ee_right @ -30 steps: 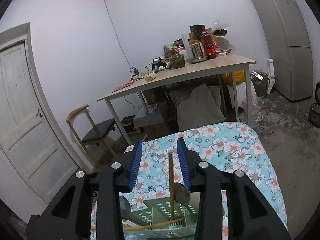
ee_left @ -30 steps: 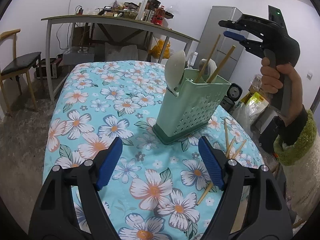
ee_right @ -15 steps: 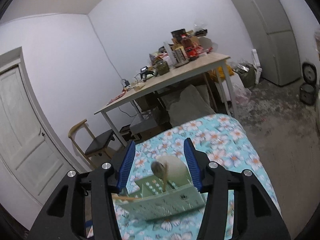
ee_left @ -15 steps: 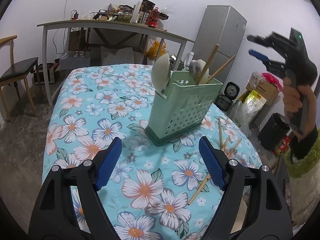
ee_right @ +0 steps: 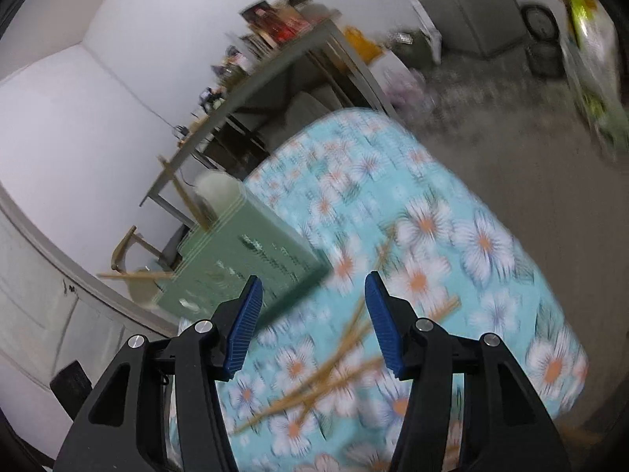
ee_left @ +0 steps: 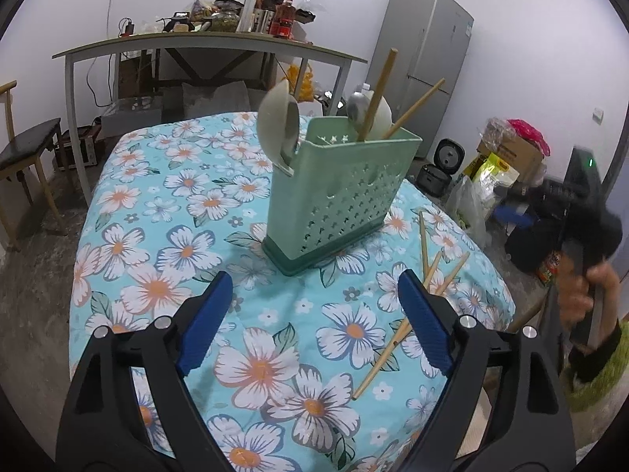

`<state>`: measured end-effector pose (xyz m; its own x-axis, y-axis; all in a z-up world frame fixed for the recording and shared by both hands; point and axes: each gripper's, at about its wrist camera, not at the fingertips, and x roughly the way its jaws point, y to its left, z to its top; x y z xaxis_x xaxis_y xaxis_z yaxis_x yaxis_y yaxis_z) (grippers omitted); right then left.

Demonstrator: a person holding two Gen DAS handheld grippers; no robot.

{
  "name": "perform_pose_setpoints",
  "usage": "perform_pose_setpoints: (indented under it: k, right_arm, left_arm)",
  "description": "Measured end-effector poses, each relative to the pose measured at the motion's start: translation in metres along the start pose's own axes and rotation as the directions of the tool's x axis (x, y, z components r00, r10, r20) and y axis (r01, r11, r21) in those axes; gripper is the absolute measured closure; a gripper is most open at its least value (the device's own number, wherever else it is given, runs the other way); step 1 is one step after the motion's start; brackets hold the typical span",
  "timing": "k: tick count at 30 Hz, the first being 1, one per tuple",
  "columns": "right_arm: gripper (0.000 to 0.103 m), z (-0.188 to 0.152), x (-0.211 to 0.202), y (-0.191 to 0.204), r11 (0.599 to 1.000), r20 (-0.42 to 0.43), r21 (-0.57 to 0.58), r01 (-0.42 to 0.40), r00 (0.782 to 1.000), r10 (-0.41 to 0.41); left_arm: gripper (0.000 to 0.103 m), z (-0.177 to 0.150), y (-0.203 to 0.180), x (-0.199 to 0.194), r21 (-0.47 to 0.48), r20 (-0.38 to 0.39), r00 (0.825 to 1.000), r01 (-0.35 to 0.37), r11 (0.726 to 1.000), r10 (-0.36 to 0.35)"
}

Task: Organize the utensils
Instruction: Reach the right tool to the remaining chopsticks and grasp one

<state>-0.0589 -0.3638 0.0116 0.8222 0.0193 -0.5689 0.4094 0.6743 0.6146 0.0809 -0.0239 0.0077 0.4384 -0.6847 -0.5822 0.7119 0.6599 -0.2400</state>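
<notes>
A pale green perforated utensil holder (ee_left: 338, 192) stands upright on the flowered tablecloth (ee_left: 165, 259). It holds pale spoons (ee_left: 281, 126) and two wooden chopsticks (ee_left: 379, 92). Several loose chopsticks (ee_left: 426, 271) lie on the cloth to its right. My left gripper (ee_left: 310, 314) hovers in front of the holder, its jaws opening wider with nothing between them. In the blurred right wrist view, my right gripper (ee_right: 312, 322) is open and empty above the loose chopsticks (ee_right: 338, 358), with the holder (ee_right: 243, 251) to its left. A hand (ee_left: 582, 295) carries that gripper at the left wrist view's right edge.
The table edge falls away right of the loose chopsticks (ee_left: 507, 306). Behind stand a cluttered desk (ee_left: 204, 45), a grey fridge (ee_left: 428, 67) and a wooden chair (ee_left: 23, 153). Boxes and bags (ee_left: 507, 157) crowd the floor at the right.
The right gripper left a chopstick in the holder, opened wider, rolled and dropped from above the holder toward the loose chopsticks. The left gripper drifted slightly and spread a little.
</notes>
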Motion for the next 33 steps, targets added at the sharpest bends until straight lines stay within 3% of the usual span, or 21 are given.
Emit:
perform_pose_setpoints:
  k: [7, 17, 24, 28, 33]
  right_arm:
    - [0.052, -0.029, 0.025, -0.042, 0.986, -0.082, 0.167, 0.019, 0.997, -0.005]
    - [0.064, -0.032, 0.048, -0.081, 0.944, -0.104, 0.321, 0.075, 0.994, -0.043]
    - [0.071, -0.024, 0.065, -0.085, 0.936, -0.08, 0.338, 0.1, 0.994, -0.078]
    - [0.085, -0.021, 0.072, -0.082, 0.942, -0.077, 0.306, 0.134, 0.99, -0.115]
    - [0.088, -0.019, 0.071, -0.082, 0.953, -0.084, 0.269, 0.141, 0.989, -0.122]
  left_arm:
    - [0.021, 0.0, -0.009, 0.006, 0.016, -0.016, 1.0, 0.003, 1.0, -0.003]
    - [0.021, 0.001, -0.017, 0.014, 0.036, -0.036, 0.999, 0.0, 0.999, 0.002]
    - [0.021, 0.004, -0.024, 0.02, 0.054, -0.044, 0.999, 0.003, 0.999, 0.0]
    - [0.021, 0.007, -0.032, 0.024, 0.075, -0.046, 0.999, 0.006, 0.997, -0.002]
    - [0.021, 0.012, -0.044, 0.028, 0.12, -0.044, 0.999, 0.009, 0.993, -0.004]
